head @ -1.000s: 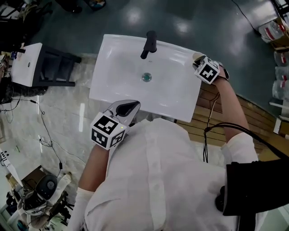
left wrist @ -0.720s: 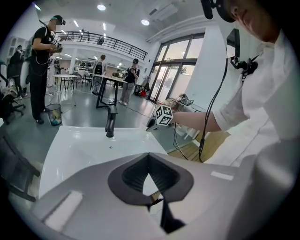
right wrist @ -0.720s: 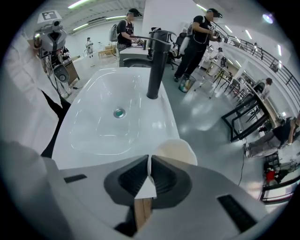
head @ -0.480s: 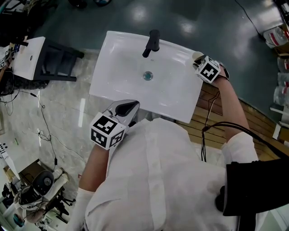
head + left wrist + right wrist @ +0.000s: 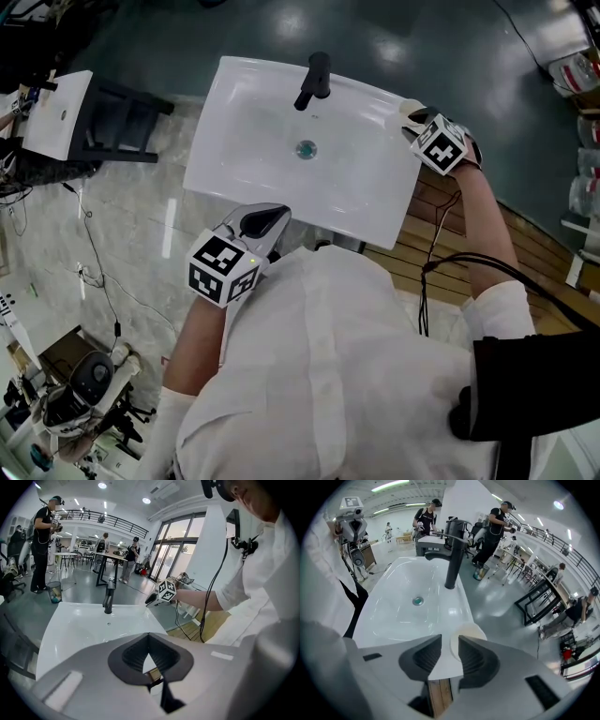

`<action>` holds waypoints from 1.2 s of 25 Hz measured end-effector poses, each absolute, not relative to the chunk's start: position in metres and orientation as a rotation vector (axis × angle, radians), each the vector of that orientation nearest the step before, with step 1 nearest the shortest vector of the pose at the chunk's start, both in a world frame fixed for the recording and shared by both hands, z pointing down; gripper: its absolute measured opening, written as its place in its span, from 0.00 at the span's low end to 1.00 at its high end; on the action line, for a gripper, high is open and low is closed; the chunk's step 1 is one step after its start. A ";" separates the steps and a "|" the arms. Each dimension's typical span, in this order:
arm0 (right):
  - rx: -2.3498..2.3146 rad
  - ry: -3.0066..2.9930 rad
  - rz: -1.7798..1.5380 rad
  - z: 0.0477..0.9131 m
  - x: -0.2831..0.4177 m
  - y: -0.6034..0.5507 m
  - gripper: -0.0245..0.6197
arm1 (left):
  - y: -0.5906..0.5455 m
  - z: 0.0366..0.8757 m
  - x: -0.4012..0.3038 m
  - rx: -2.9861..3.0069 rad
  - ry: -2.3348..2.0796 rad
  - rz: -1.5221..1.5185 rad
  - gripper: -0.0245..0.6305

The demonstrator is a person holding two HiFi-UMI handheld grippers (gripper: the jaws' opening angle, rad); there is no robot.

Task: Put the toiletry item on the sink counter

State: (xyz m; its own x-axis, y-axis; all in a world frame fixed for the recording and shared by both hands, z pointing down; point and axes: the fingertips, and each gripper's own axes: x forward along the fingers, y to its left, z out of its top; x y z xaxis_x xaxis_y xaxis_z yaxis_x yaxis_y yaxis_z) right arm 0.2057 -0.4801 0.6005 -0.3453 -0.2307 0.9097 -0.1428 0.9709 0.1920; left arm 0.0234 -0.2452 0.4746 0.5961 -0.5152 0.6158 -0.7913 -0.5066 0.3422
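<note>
Hardly anything has shifted over the last second. The right gripper (image 5: pixel 449 642) has drawn back only a touch from the sink's far right corner, and the left gripper (image 5: pixel 149 639) stays parked at the near edge. The toiletry item (image 5: pixel 468 632), a round cream-coloured piece, stands on the sink counter (image 5: pixel 380 202) at that far right corner, to the right of the faucet (image 5: pixel 314 80). It is on the flat ledge, where it probably won't slide toward the drain (image 5: pixel 306 148). The right gripper's jaws are spread apart with nothing between them and the item just beyond their tips, which reads as a release already made. The left gripper's jaws are closed on nothing, and it seems held back simply to keep out of the way.
</note>
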 end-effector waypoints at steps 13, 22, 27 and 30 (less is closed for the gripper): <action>0.552 -2.109 0.007 0.531 0.187 -0.391 0.05 | -0.220 0.455 0.020 2.346 -0.939 0.573 0.05; 0.643 -2.234 0.212 0.529 0.128 -0.275 0.05 | -0.181 0.450 -0.007 2.408 -0.842 0.581 0.05; 0.644 -2.254 0.257 0.524 0.099 -0.218 0.05 | -0.153 0.452 -0.027 2.424 -0.785 0.585 0.05; 0.622 -2.263 0.259 0.522 0.082 -0.188 0.05 | -0.137 0.453 -0.039 2.421 -0.741 0.564 0.05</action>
